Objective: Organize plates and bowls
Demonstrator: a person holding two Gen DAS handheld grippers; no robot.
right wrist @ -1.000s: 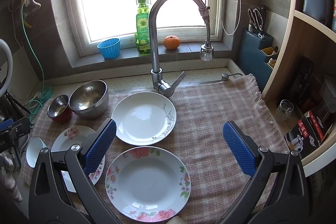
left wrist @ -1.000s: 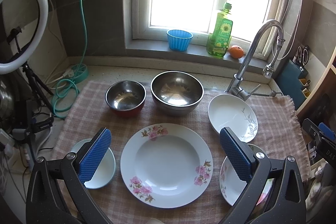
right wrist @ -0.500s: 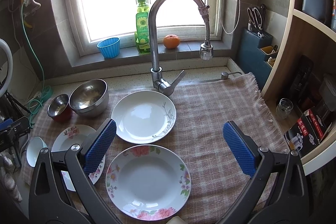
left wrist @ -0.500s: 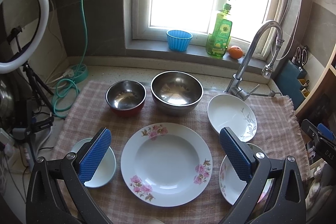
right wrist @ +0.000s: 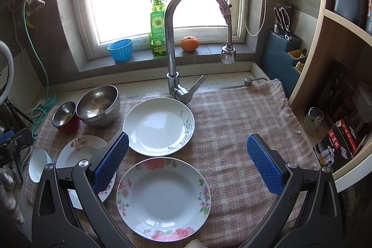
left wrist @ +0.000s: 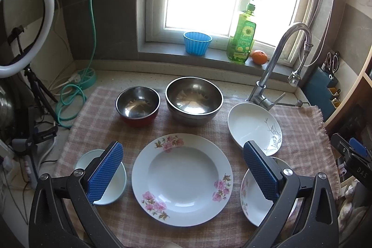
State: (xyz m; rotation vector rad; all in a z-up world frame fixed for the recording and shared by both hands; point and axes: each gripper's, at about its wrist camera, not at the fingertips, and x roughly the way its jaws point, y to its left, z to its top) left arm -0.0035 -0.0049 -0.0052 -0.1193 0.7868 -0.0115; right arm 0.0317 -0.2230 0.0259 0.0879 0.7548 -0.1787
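Both the left gripper (left wrist: 183,169) and right gripper (right wrist: 187,163) hang spread wide and empty over plates (left wrist: 182,179) and steel bowls (left wrist: 194,100) on the checked cloth (right wrist: 232,113), faucet (right wrist: 173,76) behind, sunflower-labelled soap bottle (right wrist: 158,31) on the sill.

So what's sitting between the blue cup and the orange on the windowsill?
The green soap bottle stands between the blue cup and the orange; the right wrist view shows it best.
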